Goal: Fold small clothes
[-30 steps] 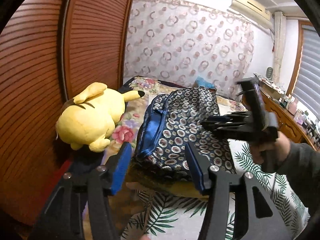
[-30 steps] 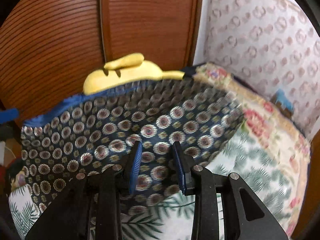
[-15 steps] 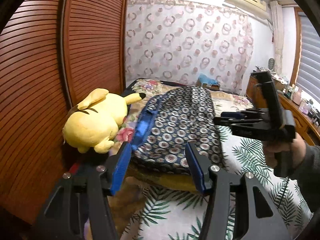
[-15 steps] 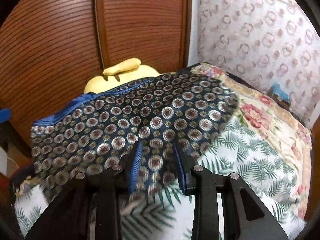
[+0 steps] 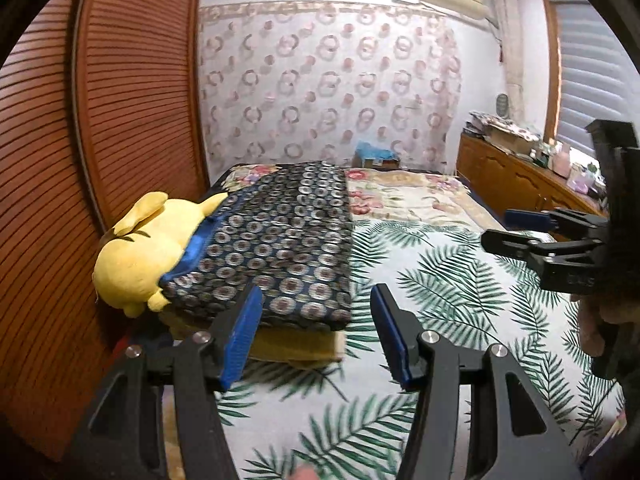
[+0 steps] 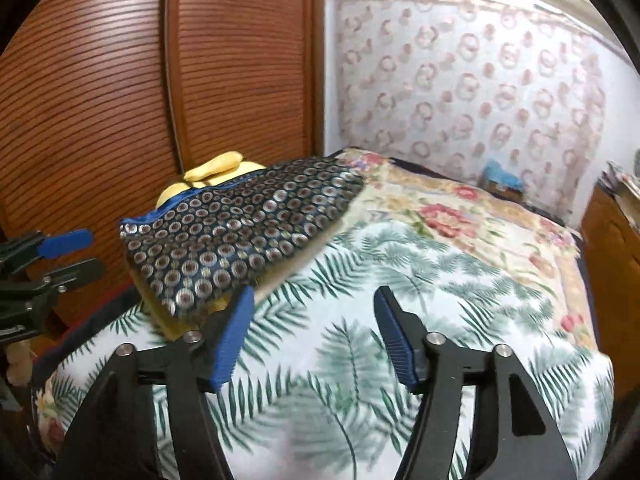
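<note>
A folded dark blue garment with a circle print (image 5: 276, 240) lies flat on a yellow folded item (image 5: 296, 344) at the bed's left side; it also shows in the right wrist view (image 6: 240, 232). My left gripper (image 5: 316, 332) is open and empty, held just in front of the garment's near edge. My right gripper (image 6: 316, 336) is open and empty above the leaf-print sheet, to the right of the garment. The right gripper shows in the left wrist view (image 5: 520, 228), and the left gripper in the right wrist view (image 6: 68, 256).
A yellow plush toy (image 5: 140, 256) lies against the garment's left side, beside the slatted wooden wardrobe doors (image 5: 120, 120). The bed has a leaf-print sheet (image 5: 460, 300) and a floral cover (image 5: 400, 200) behind. A wooden dresser (image 5: 520, 184) stands at the right.
Both grippers have pulled back from the garment. The right gripper has opened wider. The garment now lies flat and folded on the yellow item.
</note>
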Action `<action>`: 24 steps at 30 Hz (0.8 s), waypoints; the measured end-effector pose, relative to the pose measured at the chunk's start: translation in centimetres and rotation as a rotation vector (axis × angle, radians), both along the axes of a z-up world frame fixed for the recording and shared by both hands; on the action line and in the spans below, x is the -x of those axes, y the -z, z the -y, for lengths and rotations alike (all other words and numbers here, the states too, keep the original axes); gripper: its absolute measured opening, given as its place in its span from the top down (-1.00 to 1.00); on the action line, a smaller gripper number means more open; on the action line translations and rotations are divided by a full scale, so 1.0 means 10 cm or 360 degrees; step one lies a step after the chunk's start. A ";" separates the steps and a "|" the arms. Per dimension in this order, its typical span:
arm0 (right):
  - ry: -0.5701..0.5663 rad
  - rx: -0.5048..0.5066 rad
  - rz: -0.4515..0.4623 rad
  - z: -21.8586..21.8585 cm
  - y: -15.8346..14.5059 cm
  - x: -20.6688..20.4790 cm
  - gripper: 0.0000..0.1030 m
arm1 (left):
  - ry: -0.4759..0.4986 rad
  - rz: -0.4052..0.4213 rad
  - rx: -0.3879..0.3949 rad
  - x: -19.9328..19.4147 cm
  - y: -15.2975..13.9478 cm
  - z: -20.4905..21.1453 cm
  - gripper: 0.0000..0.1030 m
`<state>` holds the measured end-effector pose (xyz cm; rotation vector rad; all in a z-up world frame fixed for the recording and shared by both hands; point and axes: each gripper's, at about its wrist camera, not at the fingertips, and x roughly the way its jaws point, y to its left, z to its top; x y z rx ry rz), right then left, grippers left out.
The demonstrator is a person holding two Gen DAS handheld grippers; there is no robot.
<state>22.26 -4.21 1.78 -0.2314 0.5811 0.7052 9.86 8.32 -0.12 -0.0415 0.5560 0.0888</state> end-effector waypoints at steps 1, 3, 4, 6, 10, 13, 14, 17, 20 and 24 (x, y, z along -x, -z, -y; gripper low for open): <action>0.0028 -0.0008 0.0005 0.09 -0.01 0.06 -0.35 | 0.0011 0.0000 -0.0005 0.01 0.01 0.07 -0.07; 0.0088 -0.0024 0.0018 0.26 -0.02 0.17 -0.45 | 0.0032 0.0001 -0.0011 0.02 0.03 0.17 -0.07; 0.0120 -0.0032 0.0025 0.35 -0.01 0.22 -0.47 | 0.0054 -0.0001 -0.0007 0.03 0.03 0.23 -0.07; 0.0180 -0.0050 0.0029 0.51 -0.01 0.33 -0.54 | 0.0092 -0.0010 0.0007 0.04 0.05 0.33 -0.07; 0.0307 -0.0045 0.0050 0.78 0.01 0.53 -0.61 | 0.0151 -0.0027 0.0058 0.06 0.07 0.52 -0.07; 0.0385 -0.0077 0.0063 1.01 0.01 0.68 -0.62 | 0.0141 -0.0016 0.0053 0.13 0.06 0.64 -0.08; 0.0413 -0.0088 0.0069 1.09 0.01 0.73 -0.62 | 0.0151 -0.0013 0.0050 0.15 0.05 0.69 -0.08; 0.0486 -0.0104 0.0083 1.28 0.00 0.85 -0.62 | 0.0184 0.0000 0.0044 0.20 -0.01 0.81 -0.08; 0.0553 -0.0113 0.0114 1.46 -0.03 0.95 -0.62 | 0.0197 0.0020 0.0039 0.22 -0.08 0.90 -0.08; 0.0624 -0.0163 0.0150 1.68 -0.13 1.06 -0.62 | 0.0234 0.0063 0.0034 0.26 -0.26 1.00 -0.08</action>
